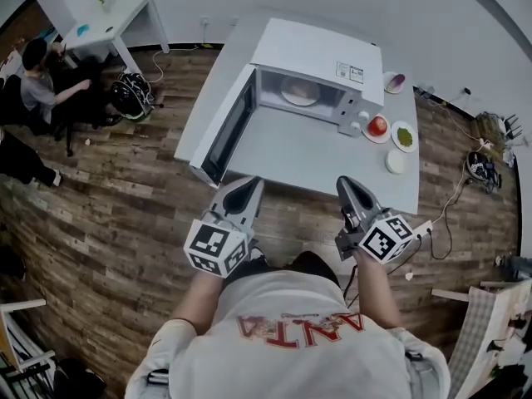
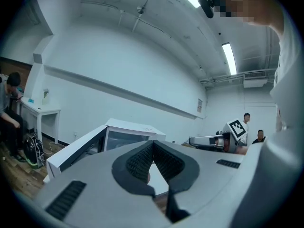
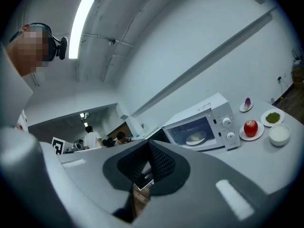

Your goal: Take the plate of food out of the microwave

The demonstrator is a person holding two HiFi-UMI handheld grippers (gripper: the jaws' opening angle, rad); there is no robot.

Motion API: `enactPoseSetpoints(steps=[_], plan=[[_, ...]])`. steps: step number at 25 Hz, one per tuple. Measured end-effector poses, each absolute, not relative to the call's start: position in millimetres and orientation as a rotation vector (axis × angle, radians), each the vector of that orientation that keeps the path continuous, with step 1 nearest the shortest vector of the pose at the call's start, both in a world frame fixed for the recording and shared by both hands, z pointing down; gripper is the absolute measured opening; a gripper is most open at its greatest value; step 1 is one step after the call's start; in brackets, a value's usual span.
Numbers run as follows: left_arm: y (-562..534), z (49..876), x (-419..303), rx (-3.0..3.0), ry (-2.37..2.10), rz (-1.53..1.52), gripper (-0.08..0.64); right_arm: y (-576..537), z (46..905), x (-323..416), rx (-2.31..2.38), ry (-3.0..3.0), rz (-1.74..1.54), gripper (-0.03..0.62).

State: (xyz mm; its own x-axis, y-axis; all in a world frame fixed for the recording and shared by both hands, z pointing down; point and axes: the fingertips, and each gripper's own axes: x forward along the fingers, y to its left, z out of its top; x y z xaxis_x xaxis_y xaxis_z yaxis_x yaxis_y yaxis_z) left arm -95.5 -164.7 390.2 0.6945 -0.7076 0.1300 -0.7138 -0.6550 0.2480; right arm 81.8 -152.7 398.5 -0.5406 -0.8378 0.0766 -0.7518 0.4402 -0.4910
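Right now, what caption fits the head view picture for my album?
Shut and empty, the left gripper and right gripper face the open microwave with the plate of food inside.

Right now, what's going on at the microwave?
A person stands at the table with a pair of tongs in each hand. The microwave has its door swung open, and the plate of food sits inside, untouched. The left tongs and right tongs are both shut and empty, held by the table's front edge, short of the microwave. A few small dishes sit to its right.
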Motion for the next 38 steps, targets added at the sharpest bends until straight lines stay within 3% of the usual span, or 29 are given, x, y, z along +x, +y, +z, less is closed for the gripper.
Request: enactPoseSetpoints(steps=[21, 31, 38], plan=[[-255.5, 401.2, -79.1, 2.574, -1.185, 0.089, 0.009, -291.4, 451.8, 92.3, -1.466, 2.444, -0.866, 0.003], [-310.2, 418.7, -49.5, 2.529, -1.208, 0.175, 0.009, -400.5, 531.6, 109.9, -1.542, 2.255, -1.138, 0.005], [-335.1, 440.0, -45.0, 2.447, -1.215, 0.197, 0.009, -450.2, 583.4, 117.6, -1.518, 1.911, -1.321, 0.058]])
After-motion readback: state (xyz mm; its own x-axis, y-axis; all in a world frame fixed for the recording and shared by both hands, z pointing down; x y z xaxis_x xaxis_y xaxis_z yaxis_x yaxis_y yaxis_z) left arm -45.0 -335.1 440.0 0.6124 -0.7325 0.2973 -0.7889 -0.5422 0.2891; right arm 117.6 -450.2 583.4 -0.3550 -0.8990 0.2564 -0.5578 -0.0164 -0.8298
